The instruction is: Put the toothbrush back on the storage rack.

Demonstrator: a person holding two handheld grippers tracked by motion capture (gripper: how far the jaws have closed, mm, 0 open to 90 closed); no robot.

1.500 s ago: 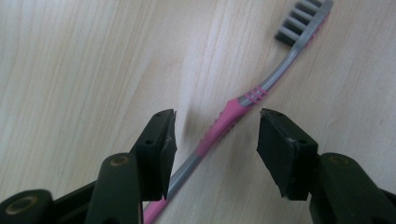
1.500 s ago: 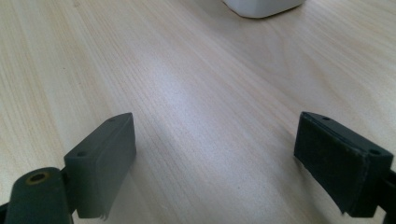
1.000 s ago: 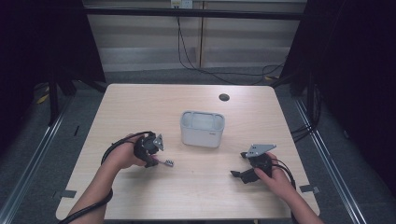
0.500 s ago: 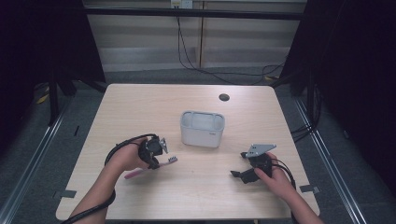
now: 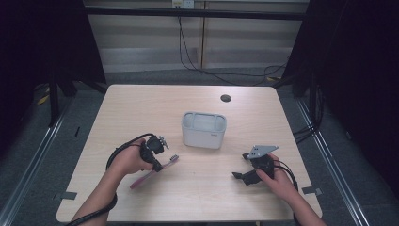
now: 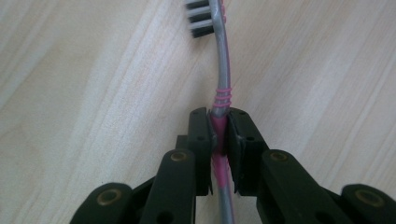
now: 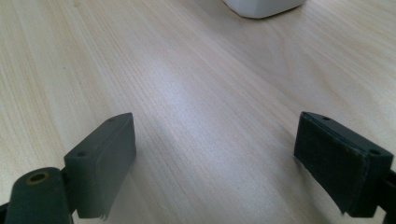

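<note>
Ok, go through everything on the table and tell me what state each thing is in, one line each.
Toothbrush: lying on the table, handle clamped, bristle end free.
Left gripper: jaws shut on the toothbrush handle.
Right gripper: jaws wide open, nothing between them, low over the table.
White container: upright at mid-table, open on top, untouched.
Table: bare wood, a small dark round cap near the far edge.

Even overhead light, dark surroundings, soft shadows, slightly blurred close-ups.
</note>
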